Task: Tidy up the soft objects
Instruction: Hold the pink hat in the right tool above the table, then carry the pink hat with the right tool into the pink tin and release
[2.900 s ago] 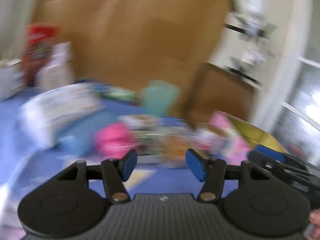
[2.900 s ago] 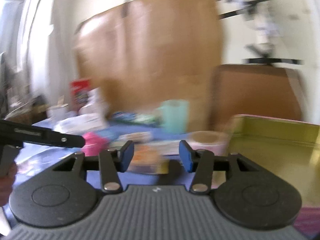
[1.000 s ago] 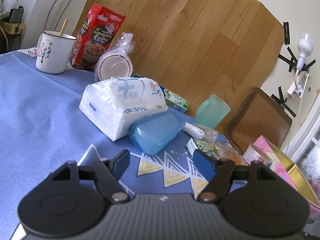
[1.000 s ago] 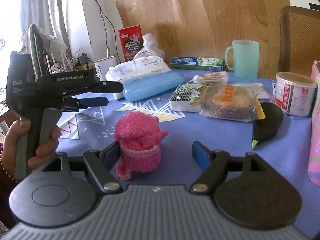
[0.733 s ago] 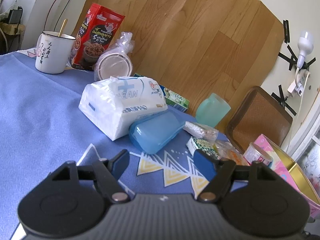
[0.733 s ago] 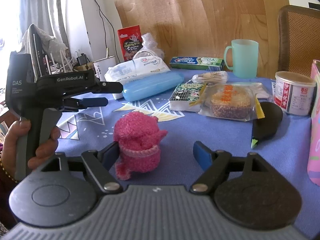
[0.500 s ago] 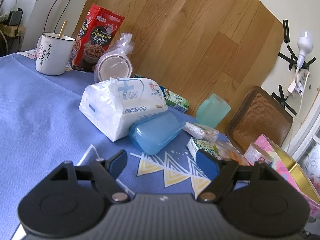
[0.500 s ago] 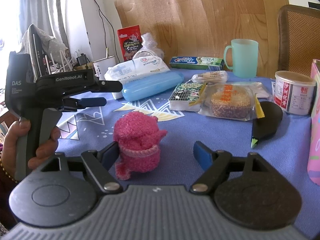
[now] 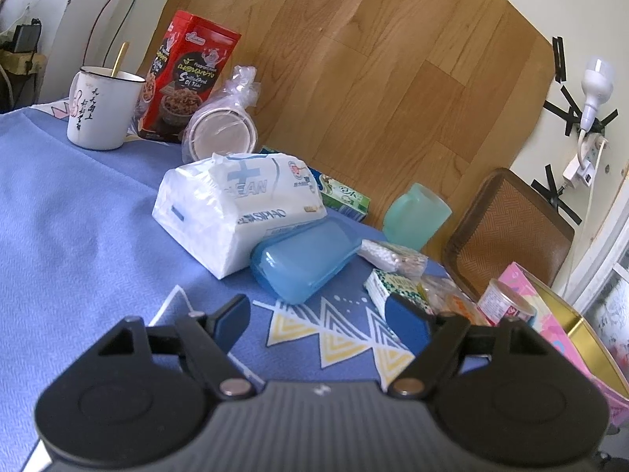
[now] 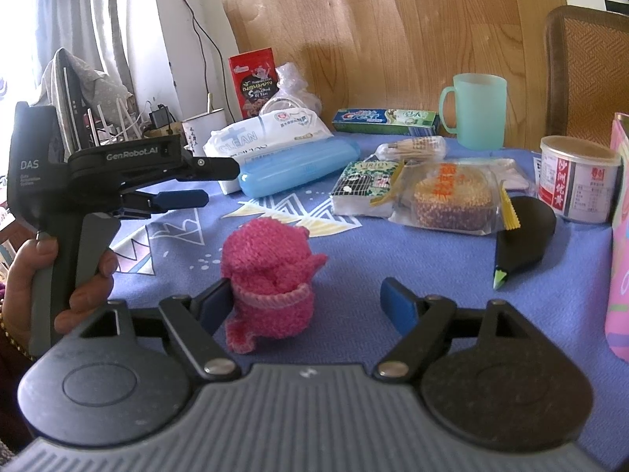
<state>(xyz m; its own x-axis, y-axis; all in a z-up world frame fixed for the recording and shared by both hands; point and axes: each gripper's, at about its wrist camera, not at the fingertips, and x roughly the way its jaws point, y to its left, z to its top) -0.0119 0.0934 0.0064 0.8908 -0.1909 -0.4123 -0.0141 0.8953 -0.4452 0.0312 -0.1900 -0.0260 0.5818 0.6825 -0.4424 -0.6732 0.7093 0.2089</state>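
Just inside right gripper, pink knitted toy, nearer left pad

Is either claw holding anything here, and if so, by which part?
Nothing is held. The left claw is open over bare cloth; the right claw is open, with the pink knitted toy between its fingers, not clamped.

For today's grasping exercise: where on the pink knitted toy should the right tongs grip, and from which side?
Grip the pink knitted toy across its lower body, coming level from the camera side; it stands upright between the open right tongs, nearer the left finger.
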